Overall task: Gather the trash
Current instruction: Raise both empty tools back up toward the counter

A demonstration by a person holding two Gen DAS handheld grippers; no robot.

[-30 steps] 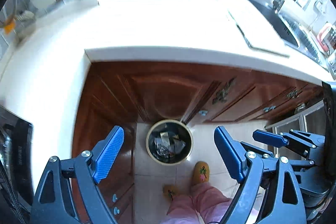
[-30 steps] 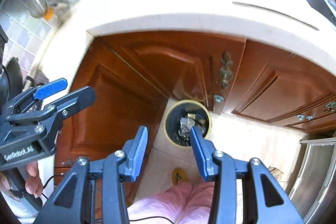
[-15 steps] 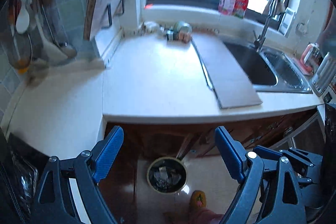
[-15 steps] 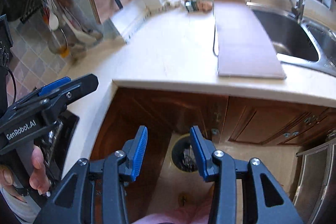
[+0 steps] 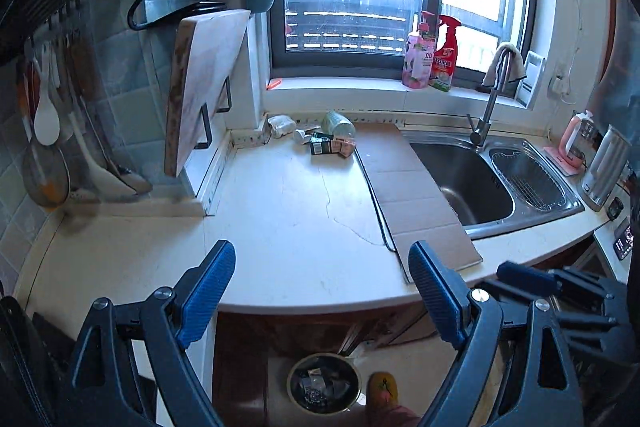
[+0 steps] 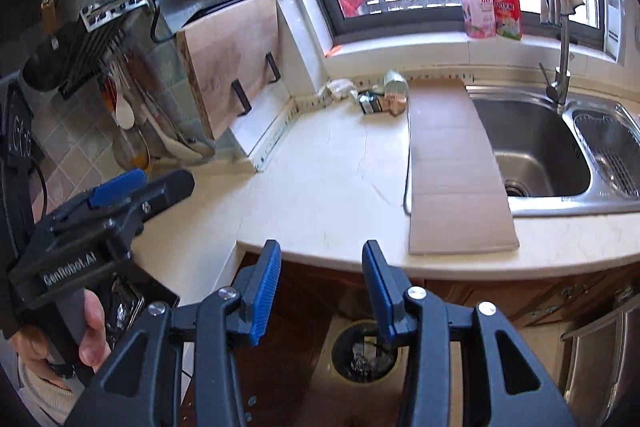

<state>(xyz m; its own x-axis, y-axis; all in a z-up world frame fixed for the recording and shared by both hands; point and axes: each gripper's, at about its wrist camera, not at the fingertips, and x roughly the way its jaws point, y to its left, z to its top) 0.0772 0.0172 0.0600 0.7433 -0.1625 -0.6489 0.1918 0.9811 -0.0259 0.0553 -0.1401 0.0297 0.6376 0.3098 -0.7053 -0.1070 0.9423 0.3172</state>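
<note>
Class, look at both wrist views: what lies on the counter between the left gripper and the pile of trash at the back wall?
Nothing: between the left gripper and the trash pile the counter is bare, as both wrist views show.

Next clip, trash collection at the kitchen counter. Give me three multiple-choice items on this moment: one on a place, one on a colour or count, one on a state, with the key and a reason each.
1. Where does the remaining trash lie?
A. in the sink
B. at the back of the counter under the window
C. on the cardboard sheet's near end

2. How many bottles stand on the window sill?
A. two
B. four
C. none

3. How is the left hand-held gripper?
A. shut on a wrapper
B. shut on nothing
C. open and empty

Key: B, the pile sits by the back wall beside the cardboard sheet; A, a pink bottle and a red spray bottle are there; C, its blue pads stand wide apart with only counter between.
</note>
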